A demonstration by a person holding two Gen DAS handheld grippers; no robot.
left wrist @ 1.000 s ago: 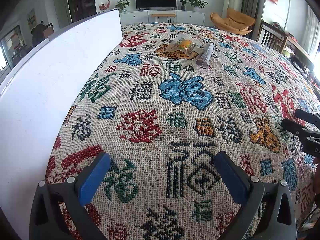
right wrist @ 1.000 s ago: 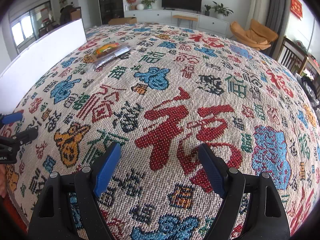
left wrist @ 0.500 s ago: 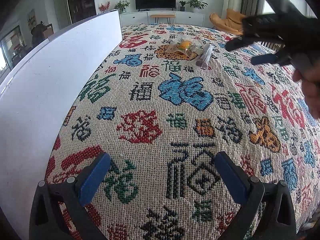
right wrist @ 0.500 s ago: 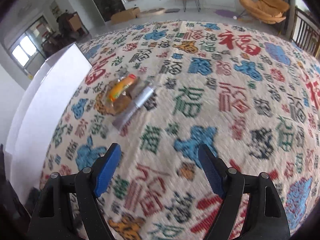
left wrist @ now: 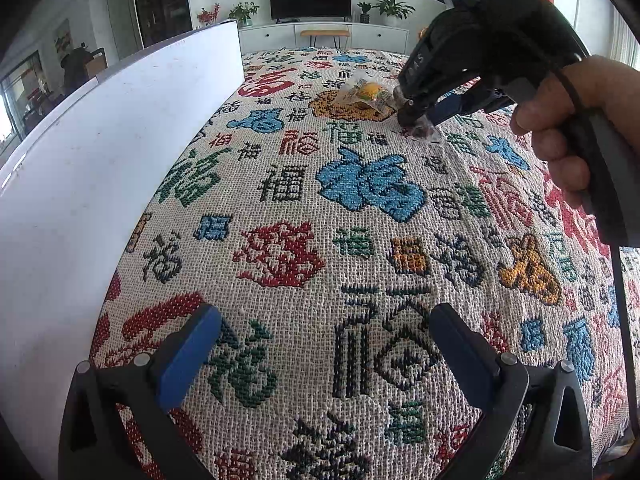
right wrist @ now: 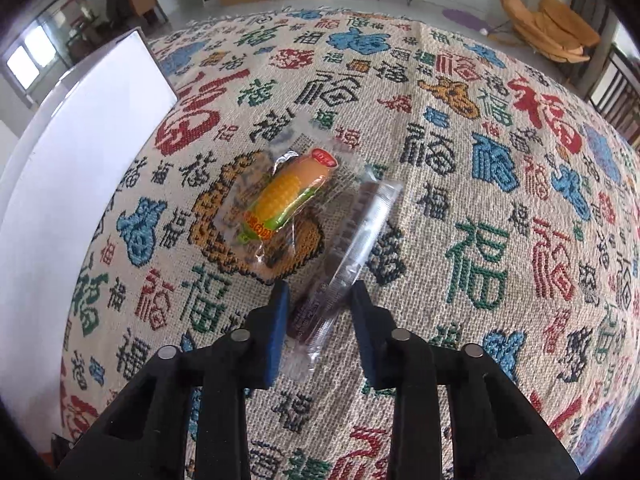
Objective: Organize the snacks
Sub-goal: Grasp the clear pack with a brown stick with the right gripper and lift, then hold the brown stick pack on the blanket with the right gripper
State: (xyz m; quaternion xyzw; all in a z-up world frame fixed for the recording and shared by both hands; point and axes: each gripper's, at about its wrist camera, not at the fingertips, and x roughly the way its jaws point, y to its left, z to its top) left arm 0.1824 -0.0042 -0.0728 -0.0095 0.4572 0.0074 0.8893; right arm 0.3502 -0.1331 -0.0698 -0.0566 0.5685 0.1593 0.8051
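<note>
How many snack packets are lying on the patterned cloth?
2. The corn-shaped snack lies near the white board; the long clear bar packet lies just right of it, its near end between the closing right gripper jaws.

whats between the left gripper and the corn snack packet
Only bare patterned tablecloth. In the left wrist view the open left gripper sits far short of the corn snack packet, with nothing lying on the stretch between.

The cloth (right wrist: 460,168) is woven all over with the character 福, in red, blue, green, black and orange. The corn snack (right wrist: 288,196) beside the brown stick carries a red label, print too small to read.
</note>
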